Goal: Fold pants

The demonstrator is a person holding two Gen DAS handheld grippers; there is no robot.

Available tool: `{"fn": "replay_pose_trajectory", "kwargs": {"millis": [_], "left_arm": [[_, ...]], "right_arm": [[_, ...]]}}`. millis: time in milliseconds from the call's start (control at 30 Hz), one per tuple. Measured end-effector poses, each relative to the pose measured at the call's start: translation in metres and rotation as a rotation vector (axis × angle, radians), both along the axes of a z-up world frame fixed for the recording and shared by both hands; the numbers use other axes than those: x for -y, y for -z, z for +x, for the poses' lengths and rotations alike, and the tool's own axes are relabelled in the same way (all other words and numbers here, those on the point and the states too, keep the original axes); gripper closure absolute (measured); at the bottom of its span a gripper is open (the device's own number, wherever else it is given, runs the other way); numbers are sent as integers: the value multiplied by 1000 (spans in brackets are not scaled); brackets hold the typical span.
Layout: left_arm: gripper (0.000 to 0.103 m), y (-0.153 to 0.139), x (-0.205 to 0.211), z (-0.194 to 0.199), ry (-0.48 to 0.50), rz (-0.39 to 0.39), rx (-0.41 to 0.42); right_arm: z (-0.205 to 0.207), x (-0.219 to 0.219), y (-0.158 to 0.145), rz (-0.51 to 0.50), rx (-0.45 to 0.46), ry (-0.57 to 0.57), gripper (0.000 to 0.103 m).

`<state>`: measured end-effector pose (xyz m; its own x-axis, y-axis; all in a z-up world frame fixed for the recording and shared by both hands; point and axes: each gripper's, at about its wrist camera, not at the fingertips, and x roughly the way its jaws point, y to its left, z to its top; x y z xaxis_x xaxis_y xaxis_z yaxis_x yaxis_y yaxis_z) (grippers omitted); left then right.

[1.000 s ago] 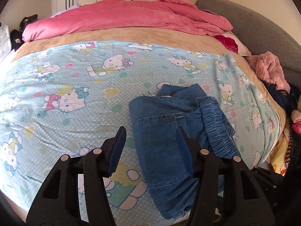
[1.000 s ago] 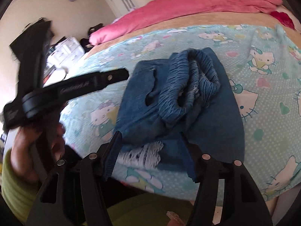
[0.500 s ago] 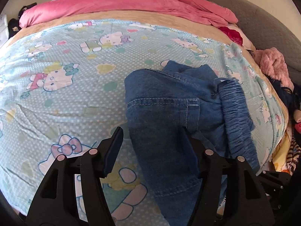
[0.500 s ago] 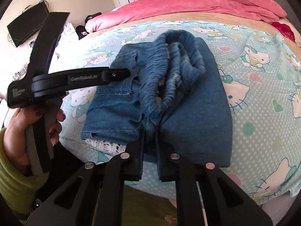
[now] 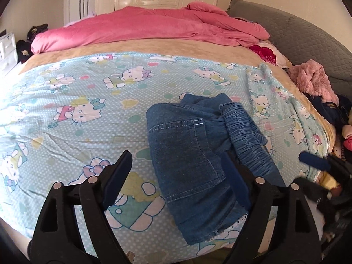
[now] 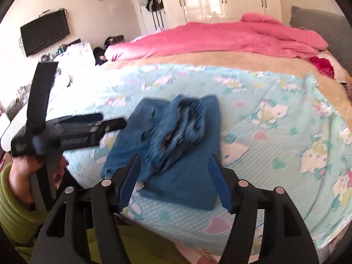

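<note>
**Release after fold: both jaws opening**

Left hand-held gripper (image 5: pixel 176 176): jaws opening, straddling the denim, not pinching. Right hand-held gripper (image 6: pixel 175 180): opening, nothing gripped. Judgement: back both off straight so pads don't snag cloth.

Blue denim pants (image 5: pixel 198 145) folded compact on bed (image 5: pixel 66 110), near edge; elastic waistband bunched on top, hem frayed.

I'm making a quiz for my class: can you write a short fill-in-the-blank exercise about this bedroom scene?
1. The folded jeans lie on a sheet printed with cartoon ____.
2. The bunched duvet at the far side of the bed is ____.
3. Neither the left gripper nor the right gripper has its fingers pressed on the jeans; both are ____.

Missing words: cats; pink; open
</note>
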<state>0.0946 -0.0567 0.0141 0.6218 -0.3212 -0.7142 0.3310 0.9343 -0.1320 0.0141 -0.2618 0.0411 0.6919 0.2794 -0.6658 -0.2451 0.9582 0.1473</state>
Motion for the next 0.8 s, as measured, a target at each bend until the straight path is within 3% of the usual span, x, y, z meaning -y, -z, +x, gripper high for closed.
{"fn": "replay_pose_trajectory", "kwargs": {"millis": [33, 100, 167, 500, 800], "left_arm": [[22, -3, 1, -2, -2, 6, 10], [21, -7, 2, -6, -3, 12, 26], [14, -11, 2, -9, -8, 17, 41], [10, -21, 0, -18, -23, 5, 62], [10, -23, -18, -27, -72, -16, 56]], "right_arm": [[1, 4, -3, -4, 13, 10, 41], [4, 8, -10, -5, 34, 18, 31], [7, 14, -15, -8, 58, 34, 29], [12, 48, -40, -12, 128, 108, 8], [14, 61, -48, -19, 152, 140, 8]]}}
